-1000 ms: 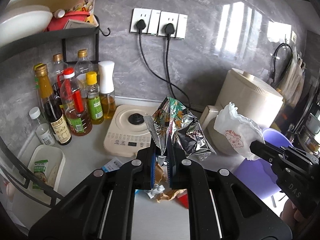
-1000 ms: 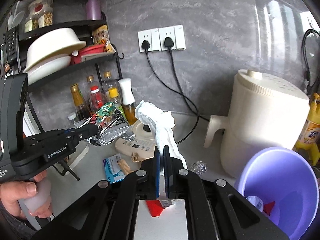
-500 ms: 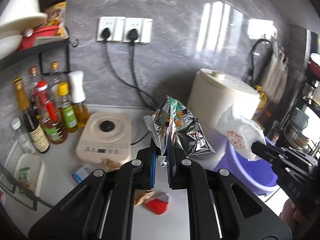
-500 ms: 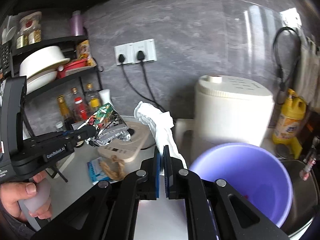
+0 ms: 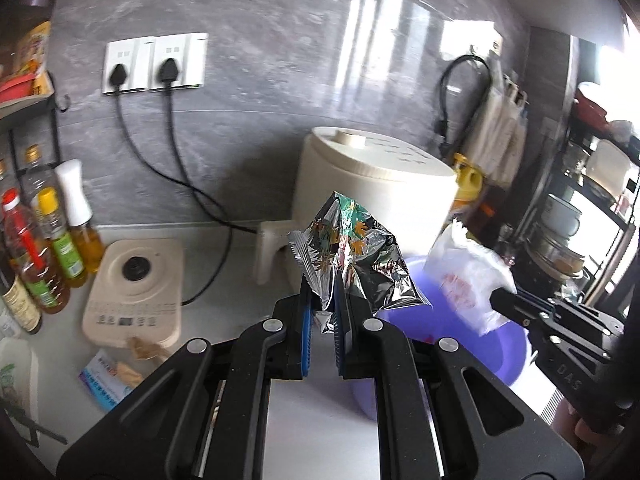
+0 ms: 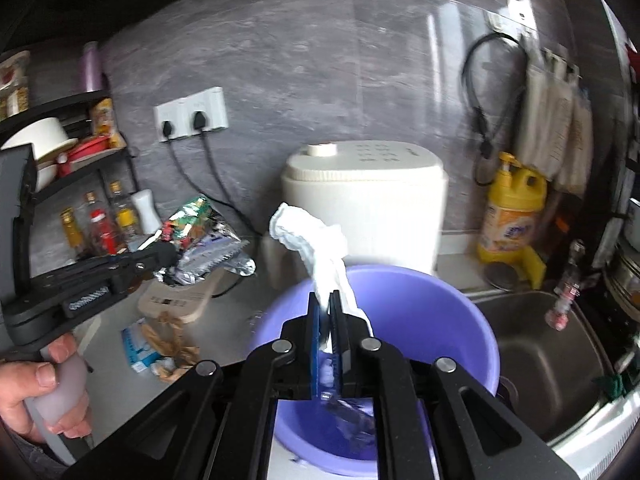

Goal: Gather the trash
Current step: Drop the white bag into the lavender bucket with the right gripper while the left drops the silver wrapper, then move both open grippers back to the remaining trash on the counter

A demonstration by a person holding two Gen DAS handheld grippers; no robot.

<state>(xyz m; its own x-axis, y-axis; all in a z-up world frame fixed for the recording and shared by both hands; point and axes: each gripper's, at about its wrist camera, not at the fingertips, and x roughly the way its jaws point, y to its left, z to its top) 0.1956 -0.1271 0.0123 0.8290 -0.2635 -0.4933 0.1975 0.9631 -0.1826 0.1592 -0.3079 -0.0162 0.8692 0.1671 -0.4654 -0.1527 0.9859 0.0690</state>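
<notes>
Carrying both pieces to the purple bucket (image 6: 472, 320), the right gripper (image 6: 326, 316) pinches the white plastic bag (image 6: 320, 248) directly above the bucket's mouth, its jaws just starting to ease apart. Let it spread fully so the bag drops clear. The left gripper (image 5: 322, 304) clamps the foil snack wrapper (image 5: 352, 256); bring it rightward over the rim before releasing.
</notes>
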